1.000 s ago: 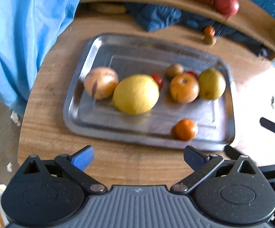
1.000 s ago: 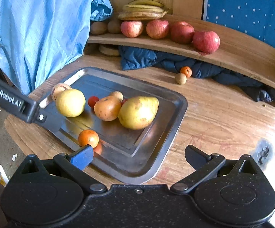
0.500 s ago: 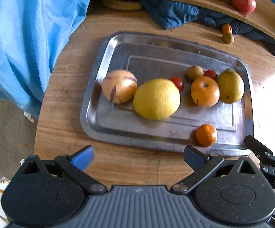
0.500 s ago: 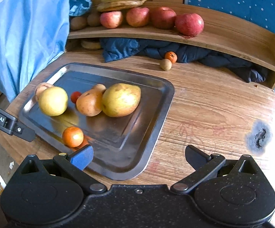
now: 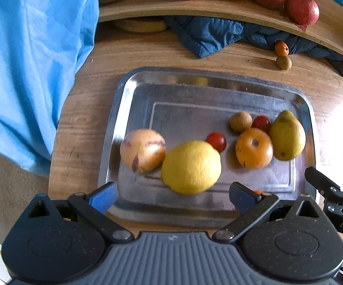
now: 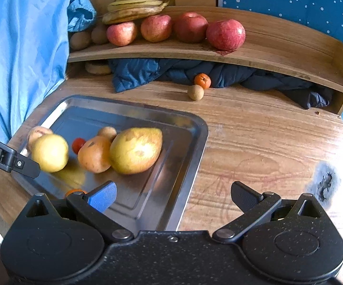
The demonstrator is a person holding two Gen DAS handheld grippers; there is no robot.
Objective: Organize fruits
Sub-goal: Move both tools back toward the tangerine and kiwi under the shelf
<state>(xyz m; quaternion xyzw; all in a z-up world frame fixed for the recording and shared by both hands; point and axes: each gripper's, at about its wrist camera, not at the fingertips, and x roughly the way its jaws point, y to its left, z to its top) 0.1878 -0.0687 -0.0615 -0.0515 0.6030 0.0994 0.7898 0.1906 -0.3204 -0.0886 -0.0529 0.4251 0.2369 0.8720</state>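
A steel tray [image 5: 133, 87] [image 6: 195, 128] on the wooden table holds several fruits. In the left wrist view a big yellow lemon [image 5: 191, 166] lies just ahead of my open left gripper [image 5: 171, 196], between its fingers' line. Beside it are a striped pale fruit [image 5: 143, 153], a cherry tomato [image 5: 216, 141], an orange persimmon [image 5: 254, 148], a green pear [image 5: 287, 139] and a small brown fruit [image 5: 240, 121]. My right gripper [image 6: 171, 196] stands open over the tray's near right corner, with the pear [image 6: 136, 150] ahead and a small orange [image 6: 75, 192] mostly hidden behind its left finger.
A curved wooden shelf [image 6: 278, 54] at the back carries red apples [image 6: 226, 34] and bananas [image 6: 136, 7]. A dark blue jacket [image 6: 162, 71] lies under it, with a small orange [image 6: 202, 80] and a brown fruit [image 6: 195, 92] on the table. Blue cloth [image 5: 29, 59] hangs at the left.
My left gripper has moved forward over the tray's near edge, so the lemon is now close in front of it. The right gripper has also come closer to the tray.
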